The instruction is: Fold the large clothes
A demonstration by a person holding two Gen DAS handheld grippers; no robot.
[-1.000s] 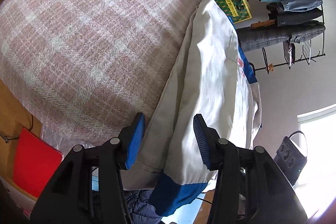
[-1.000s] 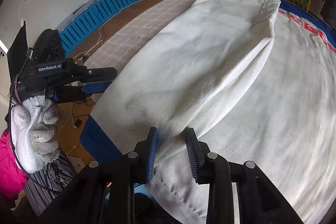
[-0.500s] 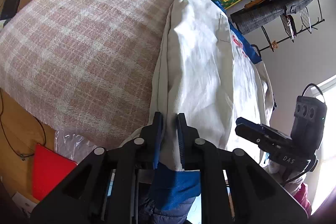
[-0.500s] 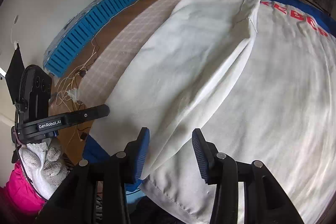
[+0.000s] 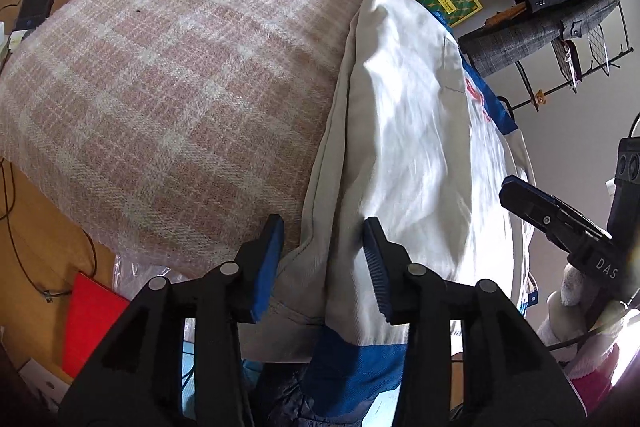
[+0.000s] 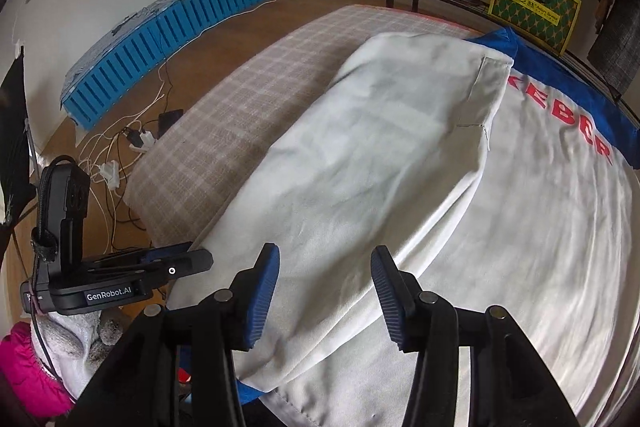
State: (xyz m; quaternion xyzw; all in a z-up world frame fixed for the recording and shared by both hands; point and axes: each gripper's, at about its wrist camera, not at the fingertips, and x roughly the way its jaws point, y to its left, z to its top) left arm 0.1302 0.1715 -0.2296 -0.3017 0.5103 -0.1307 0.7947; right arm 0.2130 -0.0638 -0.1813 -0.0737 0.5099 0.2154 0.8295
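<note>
Folding was under way on a white jacket [image 6: 460, 211] with blue trim and red lettering, spread across a pink plaid blanket [image 5: 168, 83] at the right-hand side of the bed as the left wrist camera saw it. One sleeve [image 6: 360, 155] lay folded over the jacket's back, its blue cuff [image 5: 356, 367] hanging at the near edge.

The left gripper [image 5: 324, 267] stood partly open, its jaws just having widened, with the sleeve's lower edge between the blue pads [image 5: 266, 267] but not visibly pinched. The right gripper [image 6: 324, 299] hovered above the sleeve's inner edge, jaws apart and just having opened further, holding nothing.

With the sleeve apparently released, the job seemed at an early stage: the other side and the crosswise folds looked still to be done. Doing this step well would likely mean checking that the sleeve lay flat and straight along the body, smoothing the ripples toward the hem, then taking the next grip at a seam or edge rather than mid-panel, so that the layers beneath were not dragged out of line.
</note>
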